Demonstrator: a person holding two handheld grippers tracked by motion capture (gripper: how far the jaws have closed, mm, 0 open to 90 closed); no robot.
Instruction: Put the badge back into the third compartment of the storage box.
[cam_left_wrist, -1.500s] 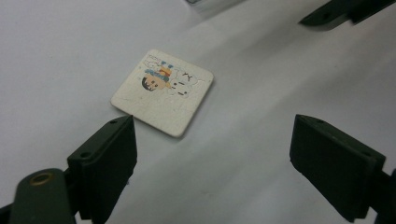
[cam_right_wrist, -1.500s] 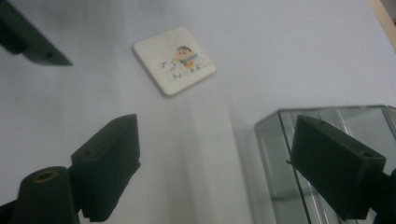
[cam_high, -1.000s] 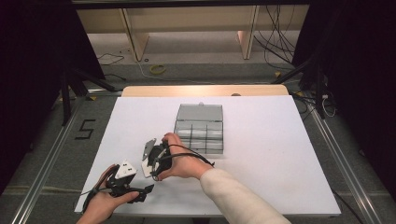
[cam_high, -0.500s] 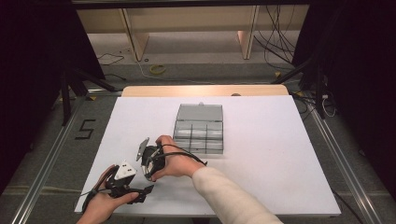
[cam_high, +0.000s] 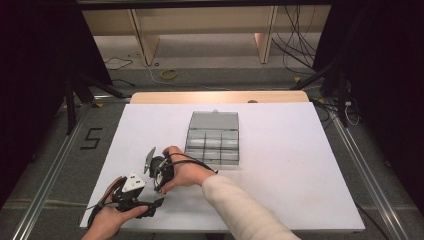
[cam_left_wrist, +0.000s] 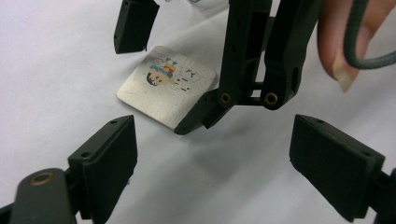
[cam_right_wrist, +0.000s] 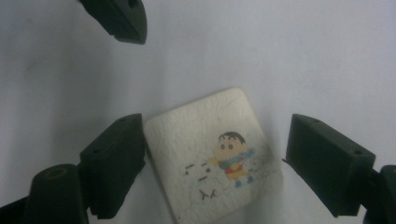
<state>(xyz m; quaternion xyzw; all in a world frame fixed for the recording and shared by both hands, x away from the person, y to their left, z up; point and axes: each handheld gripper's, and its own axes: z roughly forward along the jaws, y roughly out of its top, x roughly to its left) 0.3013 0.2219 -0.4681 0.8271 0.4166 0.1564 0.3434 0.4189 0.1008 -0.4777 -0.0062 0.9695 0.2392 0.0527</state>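
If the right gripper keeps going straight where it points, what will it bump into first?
Probably the small square white tile with a cartoon child printed on it, lying flat on the white table between the right gripper's open jaws. Depth is unclear.

A black "5" (cam_high: 91, 138) is showing on the grey floor to the left of the table, seen from the high view. The small square tile (cam_right_wrist: 212, 161) lying on the white table is carrying a cartoon child figure and a few dark strokes beside it that look like characters, but I am not managing to read them in either gripper view.
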